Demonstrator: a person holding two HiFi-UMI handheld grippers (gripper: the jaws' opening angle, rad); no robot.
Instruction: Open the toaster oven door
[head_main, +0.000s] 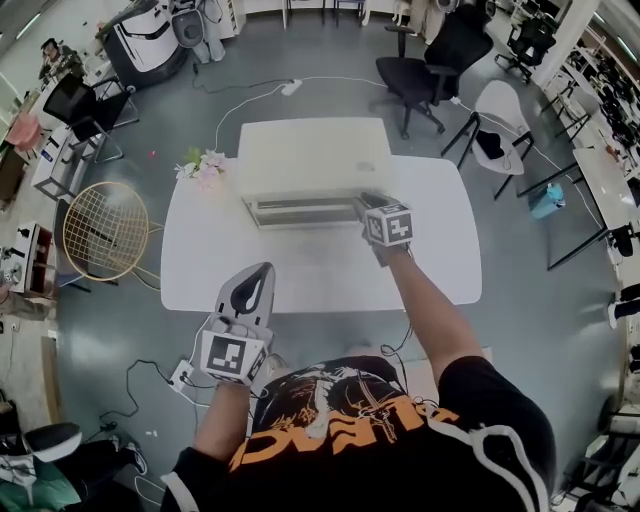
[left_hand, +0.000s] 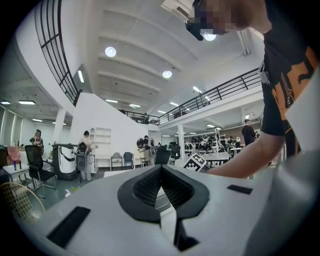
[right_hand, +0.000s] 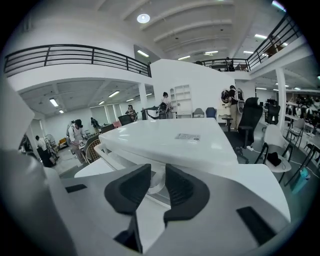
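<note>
Holds the right tool (head_main: 370, 203) at the right end of the toaster oven door (head_main: 300, 212), jaws apart.

Shows the white toaster oven (head_main: 312, 158) at the far middle of the white counter (head_main: 300, 275), door facing the person. Places the right tool's dark pads (right_hand: 129, 192) either side of a rounded white piece (right_hand: 156, 184) on the oven's front, not pressing it. Holds the left tool (head_main: 262, 272) over the counter's near edge, well apart from the oven, jaws together and empty.

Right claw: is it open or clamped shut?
Open. In the right gripper view the right claw's two dark pads stand apart, and the toaster oven's white handle runs into the gap, unpressed.
</note>
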